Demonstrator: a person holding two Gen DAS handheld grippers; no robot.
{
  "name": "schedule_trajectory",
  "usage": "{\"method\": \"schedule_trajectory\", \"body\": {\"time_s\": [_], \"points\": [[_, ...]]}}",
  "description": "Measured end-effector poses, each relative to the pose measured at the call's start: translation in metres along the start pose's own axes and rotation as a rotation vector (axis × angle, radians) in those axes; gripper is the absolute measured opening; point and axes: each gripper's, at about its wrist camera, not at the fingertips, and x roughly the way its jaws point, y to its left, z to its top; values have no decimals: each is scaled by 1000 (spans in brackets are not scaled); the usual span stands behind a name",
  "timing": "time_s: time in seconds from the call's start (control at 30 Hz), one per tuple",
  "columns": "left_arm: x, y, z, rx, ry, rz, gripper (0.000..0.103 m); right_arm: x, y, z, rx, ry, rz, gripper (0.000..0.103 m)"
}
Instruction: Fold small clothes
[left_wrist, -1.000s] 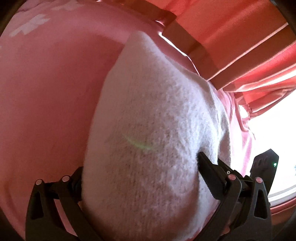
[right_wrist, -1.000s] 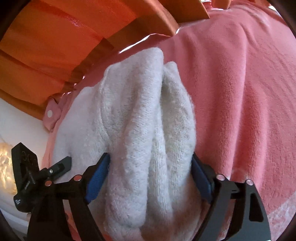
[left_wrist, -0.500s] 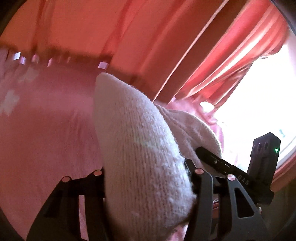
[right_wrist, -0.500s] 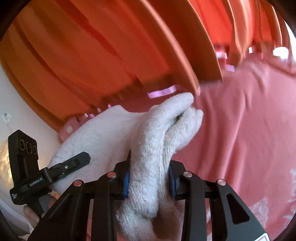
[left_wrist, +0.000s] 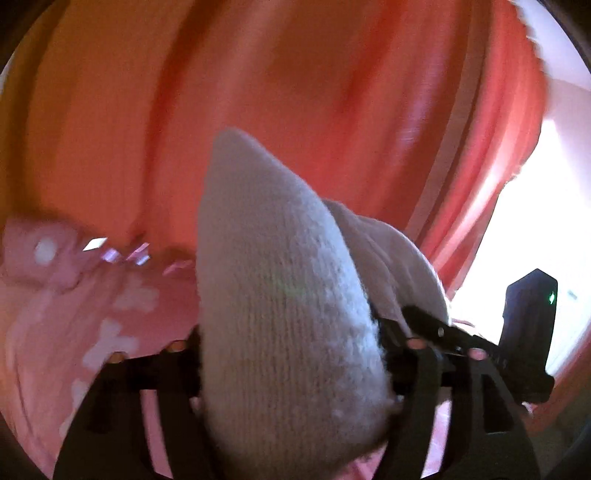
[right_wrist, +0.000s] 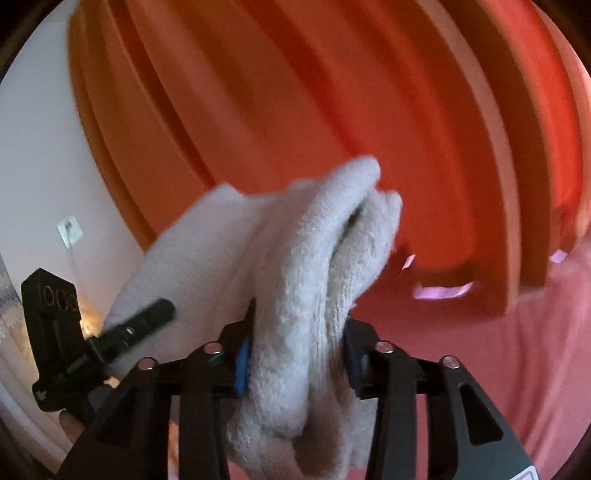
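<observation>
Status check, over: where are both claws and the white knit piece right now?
Left claw shut on white knit garment. Right claw shut on its bunched other end. Garment lifted off pink blanket, orange curtain behind. Nothing in the way.

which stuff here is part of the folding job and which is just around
Job:
white knit garment, bunched
left gripper, shut on it
right gripper, shut on it

Just around:
orange curtain
pink blanket
white wall
</observation>
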Motion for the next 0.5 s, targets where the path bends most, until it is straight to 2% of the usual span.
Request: {"method": "schedule_trajectory", "body": {"time_s": [0.03,0.07,0.13,0.17,0.23,0.3,0.43,0.5], "points": [[17,26,-11,-38,25,52,86,25,-11,-12,32,37,-21,48],[29,46,-22,-73,41,105,87,55,-24,-31,53,86,-86,48],[62,103,-60,-176,136,293,82,83,-38,-55,43,121,-187,48],[68,119,-71,-222,156,323,77,94,-46,-70,47,134,-213,48],[69,151,-95,-353,148,255,78,106,-59,-84,110,153,-159,48],[68,159,-101,-403,143,261,85,119,-65,-88,155,199,-119,48],[75,159,-97,-351,152,258,96,135,-64,-83,148,230,-75,65],[79,166,-98,-358,181,267,98,146,-64,-83,148,251,-71,69]]}}
